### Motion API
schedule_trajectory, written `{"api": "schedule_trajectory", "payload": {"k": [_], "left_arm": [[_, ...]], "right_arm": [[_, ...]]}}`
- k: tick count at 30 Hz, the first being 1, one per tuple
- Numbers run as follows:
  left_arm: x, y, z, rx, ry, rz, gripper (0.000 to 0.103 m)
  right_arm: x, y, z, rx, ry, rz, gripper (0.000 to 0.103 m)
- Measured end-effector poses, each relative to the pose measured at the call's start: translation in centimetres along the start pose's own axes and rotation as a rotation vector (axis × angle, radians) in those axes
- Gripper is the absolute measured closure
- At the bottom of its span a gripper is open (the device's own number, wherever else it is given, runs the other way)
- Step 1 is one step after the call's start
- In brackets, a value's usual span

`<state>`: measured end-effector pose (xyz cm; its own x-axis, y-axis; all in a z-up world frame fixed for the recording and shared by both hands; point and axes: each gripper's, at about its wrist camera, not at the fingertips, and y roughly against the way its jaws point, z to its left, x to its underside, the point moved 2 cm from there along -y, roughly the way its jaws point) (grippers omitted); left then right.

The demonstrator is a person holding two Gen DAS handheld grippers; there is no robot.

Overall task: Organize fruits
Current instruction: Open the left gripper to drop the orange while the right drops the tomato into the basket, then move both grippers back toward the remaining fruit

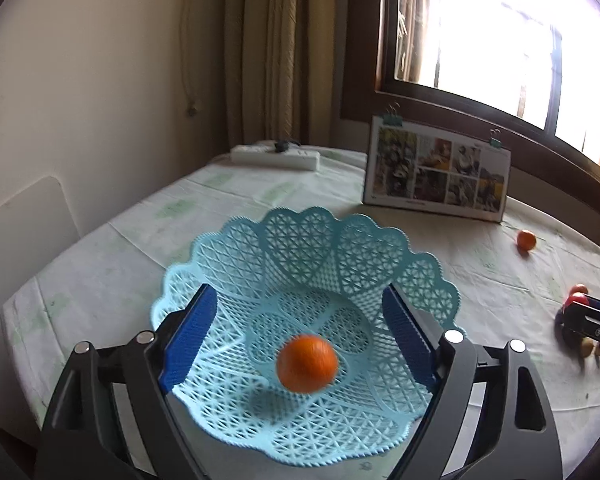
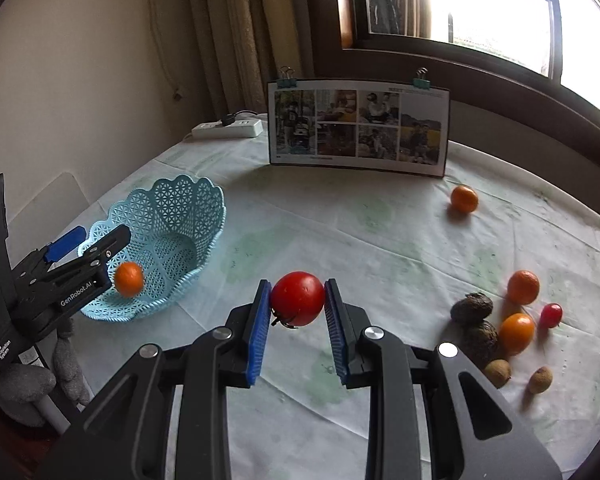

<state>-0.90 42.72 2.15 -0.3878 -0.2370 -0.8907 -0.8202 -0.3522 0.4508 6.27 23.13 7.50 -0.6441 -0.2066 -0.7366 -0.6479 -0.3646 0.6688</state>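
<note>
Your right gripper (image 2: 297, 300) pinches the tomato (image 2: 298, 298) above the near table (image 2: 380, 232); it's soft and smooth, so squeeze gently across its middle, while your left gripper (image 1: 300, 336) stands spread over the basket (image 1: 300, 248).

Light-blue lattice basket (image 1: 300, 264) w/ orange fruit (image 1: 307, 363); red tomato (image 2: 297, 298); blue ribbed pads on black fingers (image 2: 260, 332); white desk (image 2: 380, 232) cloth, faint green print.

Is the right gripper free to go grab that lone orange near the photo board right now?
Probably not yet. The right gripper is shut on the tomato, so its jaws are occupied. The lone orange itself sits unobstructed on the tablecloth.
</note>
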Motion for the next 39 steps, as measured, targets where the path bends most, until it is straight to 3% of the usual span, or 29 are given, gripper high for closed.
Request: {"api": "schedule_trajectory", "payload": {"k": [2, 8, 22, 30, 39], "left_arm": [[0.0, 0.1, 0.2, -0.008, -0.007, -0.008, 0.009], [0.2, 0.2, 1.3, -0.038, -0.001, -0.006, 0.006], [0.6, 0.6, 3.9, -0.098, 0.05, 0.002, 0.004], [0.4, 0.3, 3.5, -0.093, 0.049, 0.011, 0.003], [0.0, 0.3, 1.7, -0.075, 0.019, 0.011, 0.003]], "right_arm": [[-0.4, -0.3, 0.8, -0.018, 0.009, -0.003, 0.076], [-1.7, -1.4, 3.4, -0.073, 0.039, -0.009, 0.076], [-2.9, -4.9, 8.7, -0.211, 0.091, 0.021, 0.074], [-2.4, -5.0, 6.5, -0.19, 0.022, 0.027, 0.058], [-1.7, -4.1, 3.7, -0.158, -0.037, 0.014, 0.048]]}}
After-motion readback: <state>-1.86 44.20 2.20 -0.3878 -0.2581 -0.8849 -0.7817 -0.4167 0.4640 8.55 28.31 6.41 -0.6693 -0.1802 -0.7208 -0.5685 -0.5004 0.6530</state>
